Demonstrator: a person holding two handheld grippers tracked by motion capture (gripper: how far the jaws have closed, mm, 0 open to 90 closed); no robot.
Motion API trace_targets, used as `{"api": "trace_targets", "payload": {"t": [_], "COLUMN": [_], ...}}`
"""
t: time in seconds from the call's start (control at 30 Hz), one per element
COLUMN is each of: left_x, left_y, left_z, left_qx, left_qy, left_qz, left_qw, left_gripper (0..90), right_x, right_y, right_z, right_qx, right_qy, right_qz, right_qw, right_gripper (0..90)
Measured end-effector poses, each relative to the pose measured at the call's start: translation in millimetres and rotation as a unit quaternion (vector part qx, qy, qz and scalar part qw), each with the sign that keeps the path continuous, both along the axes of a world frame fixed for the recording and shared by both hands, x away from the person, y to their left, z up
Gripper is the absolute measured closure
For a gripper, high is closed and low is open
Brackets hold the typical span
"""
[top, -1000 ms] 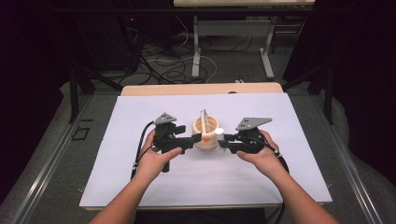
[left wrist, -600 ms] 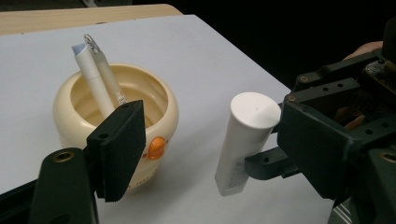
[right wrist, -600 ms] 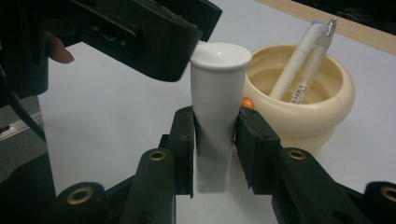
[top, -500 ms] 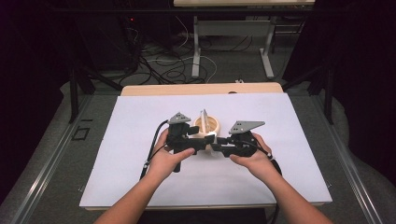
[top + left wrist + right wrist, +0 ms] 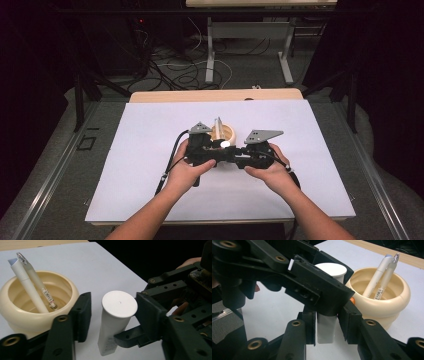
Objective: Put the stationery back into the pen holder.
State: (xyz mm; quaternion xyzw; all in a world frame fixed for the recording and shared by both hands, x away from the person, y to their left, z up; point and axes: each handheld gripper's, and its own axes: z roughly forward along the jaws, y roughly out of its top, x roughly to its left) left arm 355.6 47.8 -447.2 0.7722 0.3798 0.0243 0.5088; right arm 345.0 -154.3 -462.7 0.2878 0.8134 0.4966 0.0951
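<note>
Here the upright white plastic tube [image 5: 116, 322] is standing between the left gripper [image 5: 112, 312]'s open jaws, while the right gripper [image 5: 325, 325] is clamping its lower end.

Matt white plastic tube [image 5: 115, 322], glossy cream bowl [image 5: 30, 312], smooth white paper-like table cover [image 5: 150, 150]

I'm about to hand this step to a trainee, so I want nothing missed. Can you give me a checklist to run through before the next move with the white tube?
1. White tube upright, cap up: ok.
2. Right gripper grips the tube's lower part, jaws on both sides of it: ok, looks clamped.
3. Left gripper jaws bracket the cap end with gaps on each side: ok, open and not yet gripping.
4. Tube apart from the cream bowl: ok, it stands beside it.
5. Two pens lean inside the bowl, away from the jaws: ok.
6. Tube base resting on the table or lifted: cannot tell.
</note>
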Motion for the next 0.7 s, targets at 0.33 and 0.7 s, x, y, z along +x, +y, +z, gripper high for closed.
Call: {"api": "trace_targets", "payload": {"t": [0.33, 0.7], "left_x": [0.0, 13.1], "left_y": [0.1, -4.0], "left_z": [4.3, 14.1], "left_qx": [0.004, 0.031], "left_qy": [0.002, -0.020], "left_qz": [-0.001, 0.002], "left_qw": [1.0000, 0.9993], "left_gripper": [64.1, 64.2], "right_x": [-0.4, 3.8], "right_y": [-1.0, -13.0], "right_z": [-0.3, -6.8], "right_qx": [0.002, 0.012], "right_qy": [-0.001, -0.001], "right_qz": [-0.005, -0.020], "right_qw": [1.0000, 0.9997], "right_gripper": [68.3, 60.3]}}
